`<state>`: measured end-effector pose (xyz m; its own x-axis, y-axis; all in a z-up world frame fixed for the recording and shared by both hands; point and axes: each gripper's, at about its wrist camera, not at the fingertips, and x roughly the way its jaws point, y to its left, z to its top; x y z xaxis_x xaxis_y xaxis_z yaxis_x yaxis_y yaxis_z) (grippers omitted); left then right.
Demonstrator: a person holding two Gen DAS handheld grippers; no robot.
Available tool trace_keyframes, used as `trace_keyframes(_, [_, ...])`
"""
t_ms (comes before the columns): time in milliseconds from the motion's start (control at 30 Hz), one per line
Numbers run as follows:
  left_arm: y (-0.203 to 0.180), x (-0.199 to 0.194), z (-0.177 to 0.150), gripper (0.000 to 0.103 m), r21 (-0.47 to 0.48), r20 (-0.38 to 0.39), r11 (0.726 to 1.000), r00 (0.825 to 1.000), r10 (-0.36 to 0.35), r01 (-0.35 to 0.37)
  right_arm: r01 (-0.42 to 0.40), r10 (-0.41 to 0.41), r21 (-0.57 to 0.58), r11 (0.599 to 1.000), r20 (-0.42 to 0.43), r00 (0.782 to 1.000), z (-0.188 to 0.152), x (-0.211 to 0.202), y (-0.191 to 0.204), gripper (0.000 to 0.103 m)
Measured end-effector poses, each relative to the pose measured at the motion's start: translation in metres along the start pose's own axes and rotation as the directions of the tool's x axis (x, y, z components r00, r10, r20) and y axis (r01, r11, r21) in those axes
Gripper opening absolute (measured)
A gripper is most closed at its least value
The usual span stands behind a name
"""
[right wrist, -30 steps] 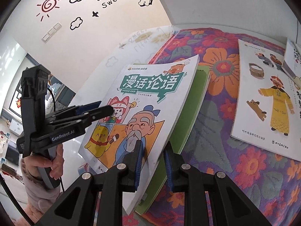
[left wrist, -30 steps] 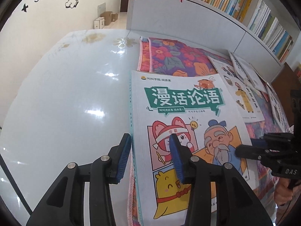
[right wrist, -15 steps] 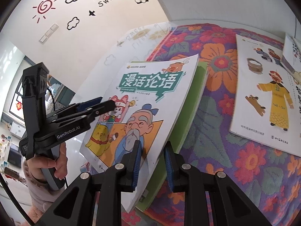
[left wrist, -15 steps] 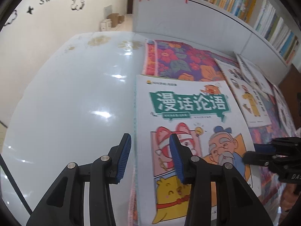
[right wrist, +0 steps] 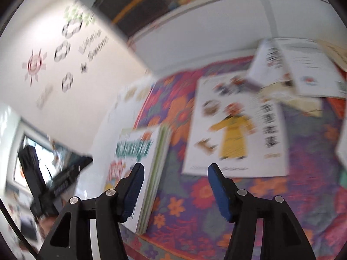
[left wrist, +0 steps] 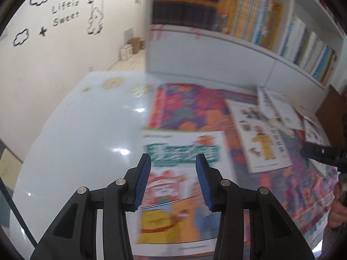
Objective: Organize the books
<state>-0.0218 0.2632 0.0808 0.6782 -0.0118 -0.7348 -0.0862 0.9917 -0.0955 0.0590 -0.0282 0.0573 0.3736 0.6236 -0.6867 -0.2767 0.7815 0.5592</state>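
My left gripper [left wrist: 171, 179] hangs over the comic book [left wrist: 184, 184], jaws partly apart, nothing between the pads. The comic book tops a small stack at the near edge of the floral cloth [left wrist: 190, 108], beside the bare white table [left wrist: 86, 140]. My right gripper [right wrist: 175, 192] has just been opening its jaws; they stand wide, empty, above the cloth with the stack's edge [right wrist: 156, 173] just inside the left pad. A yellow-robed picture book [right wrist: 234, 130] lies flat further right; more books overlap beyond it. Both views are blurred.
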Motion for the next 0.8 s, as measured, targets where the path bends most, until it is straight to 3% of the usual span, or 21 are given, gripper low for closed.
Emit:
trace_keyframes(233, [-0.093, 0.024, 0.026, 0.048, 0.015, 0.016, 0.992, 0.992, -0.129, 0.128, 0.017, -0.033, 0.102, 0.995, 0.156, 0.987, 0.023, -0.083, -0.072, 0.060])
trace_keyframes(333, [-0.134, 0.043, 0.039, 0.058, -0.013, 0.038, 0.979, 0.978, -0.204, 0.204, 0.056, -0.080, 0.123, 0.991, 0.205, 0.975, 0.031, -0.110, -0.105, 0.063])
trace_keyframes(433, [-0.178, 0.071, 0.052, 0.059, -0.048, 0.049, 0.961, 0.961, -0.271, 0.274, 0.121, -0.154, 0.149, 0.981, 0.228, 0.962, 0.045, -0.131, -0.149, 0.063])
trace_keyframes(600, [-0.255, 0.124, 0.069, 0.059, -0.043, -0.010, 0.948, 0.949, -0.315, 0.314, 0.161, -0.193, 0.167, 0.973, 0.198, 0.961, 0.070, -0.139, -0.207, 0.063])
trace_keyframes(733, [-0.305, 0.152, 0.069, 0.059, -0.057, -0.060, 0.927, 0.925, -0.375, 0.372, 0.217, -0.256, 0.177, 0.960, 0.240, 0.936, 0.095, -0.146, -0.244, 0.063])
trace_keyframes(800, [-0.330, 0.164, 0.067, 0.059, -0.046, -0.067, 0.924, 0.922, -0.382, 0.380, 0.160, -0.215, 0.223, 0.962, 0.253, 0.943, 0.106, -0.147, -0.265, 0.063])
